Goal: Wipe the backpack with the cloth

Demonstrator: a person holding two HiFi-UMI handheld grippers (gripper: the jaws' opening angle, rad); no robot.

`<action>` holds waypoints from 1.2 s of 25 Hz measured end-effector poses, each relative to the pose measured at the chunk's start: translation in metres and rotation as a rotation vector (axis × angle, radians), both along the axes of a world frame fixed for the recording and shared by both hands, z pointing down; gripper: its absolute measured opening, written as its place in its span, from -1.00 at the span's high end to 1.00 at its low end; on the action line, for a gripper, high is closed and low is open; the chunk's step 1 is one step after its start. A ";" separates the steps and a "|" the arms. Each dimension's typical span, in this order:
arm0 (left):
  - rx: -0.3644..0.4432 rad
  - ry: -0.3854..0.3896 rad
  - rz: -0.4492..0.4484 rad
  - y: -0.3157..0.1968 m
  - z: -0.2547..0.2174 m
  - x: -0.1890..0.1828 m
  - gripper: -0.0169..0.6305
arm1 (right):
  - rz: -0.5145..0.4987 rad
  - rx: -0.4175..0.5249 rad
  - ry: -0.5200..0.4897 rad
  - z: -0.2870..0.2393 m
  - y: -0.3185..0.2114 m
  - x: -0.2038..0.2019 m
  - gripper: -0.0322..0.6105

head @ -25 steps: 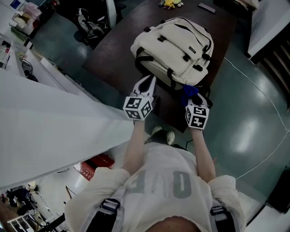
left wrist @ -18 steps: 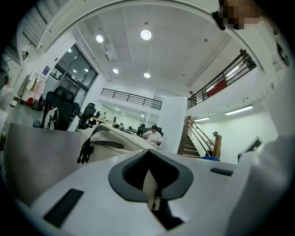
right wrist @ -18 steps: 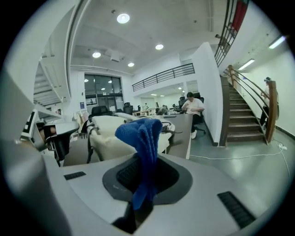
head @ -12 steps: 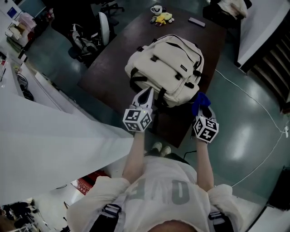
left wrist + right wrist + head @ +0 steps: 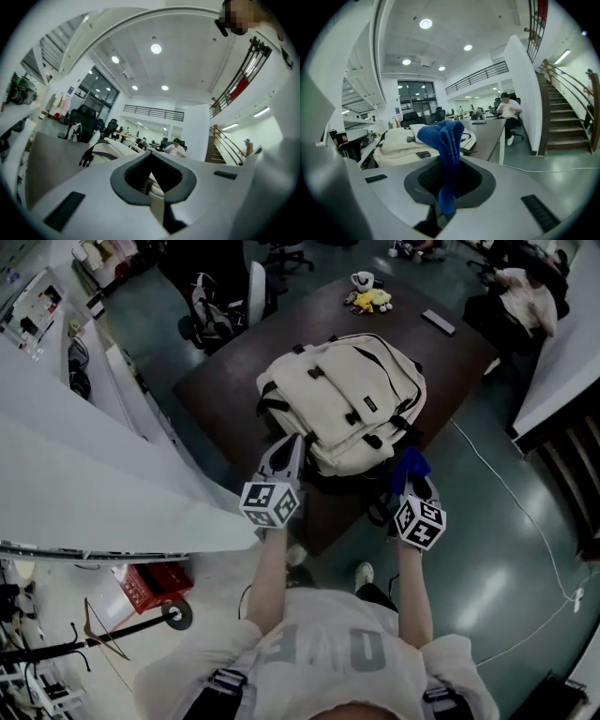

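A cream backpack (image 5: 342, 401) with black straps lies flat on a dark brown table (image 5: 234, 381). My left gripper (image 5: 286, 452) sits at the backpack's near left edge, jaws shut, with nothing seen between them. My right gripper (image 5: 412, 472) is at the backpack's near right corner, shut on a blue cloth (image 5: 409, 465). In the right gripper view the cloth (image 5: 446, 154) stands up from the shut jaws, with the backpack (image 5: 401, 143) just beyond. The left gripper view shows the backpack (image 5: 110, 149) ahead over the table top.
A mug and yellow toy (image 5: 367, 294) and a dark remote (image 5: 439, 322) lie at the table's far end. An office chair (image 5: 225, 296) stands at far left. White panels (image 5: 103, 484) rise at the left. A white cable (image 5: 525, 512) crosses the green floor.
The view has swung, so the table and backpack sit further up. Both grippers keep their places at the backpack's near edge; the right still holds the cloth.
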State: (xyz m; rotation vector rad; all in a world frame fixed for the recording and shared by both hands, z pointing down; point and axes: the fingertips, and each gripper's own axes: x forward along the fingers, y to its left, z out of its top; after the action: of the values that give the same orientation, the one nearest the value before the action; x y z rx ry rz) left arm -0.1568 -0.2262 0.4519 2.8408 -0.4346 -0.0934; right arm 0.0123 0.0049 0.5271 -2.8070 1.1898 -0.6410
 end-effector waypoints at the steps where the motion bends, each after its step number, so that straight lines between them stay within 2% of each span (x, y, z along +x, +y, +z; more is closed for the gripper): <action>1: -0.004 0.009 -0.047 0.010 -0.001 -0.004 0.93 | -0.054 -0.006 0.001 -0.001 0.004 0.004 0.77; 4: -0.007 0.025 -0.138 0.048 -0.005 -0.012 0.93 | -0.198 -0.034 0.028 -0.007 0.019 0.014 0.77; 8: -0.012 0.017 -0.179 0.085 -0.005 -0.022 0.93 | -0.292 -0.044 0.049 -0.010 0.028 0.019 0.77; 12: 0.006 0.005 -0.228 0.096 -0.007 -0.022 0.93 | -0.410 -0.025 0.115 -0.025 0.010 0.014 0.77; 17: 0.038 -0.015 -0.333 0.116 -0.020 -0.005 0.93 | -0.537 0.016 0.132 -0.041 0.001 0.026 0.77; 23: 0.013 0.001 -0.542 0.146 -0.024 0.002 0.93 | -0.779 -0.006 0.172 -0.037 -0.005 0.033 0.77; 27: 0.043 -0.045 -0.606 0.156 -0.028 0.016 0.93 | -0.945 -0.020 0.233 -0.046 -0.033 0.022 0.77; 30: 0.046 -0.038 -0.647 0.129 -0.031 0.014 0.93 | -1.025 0.005 0.274 -0.059 -0.072 0.011 0.77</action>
State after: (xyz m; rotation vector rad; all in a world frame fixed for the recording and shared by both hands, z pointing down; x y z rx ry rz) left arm -0.1428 -0.0967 0.4210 2.6278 -1.3526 -0.1721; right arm 0.0235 -0.0671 0.4678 -2.1290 2.6625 -0.2258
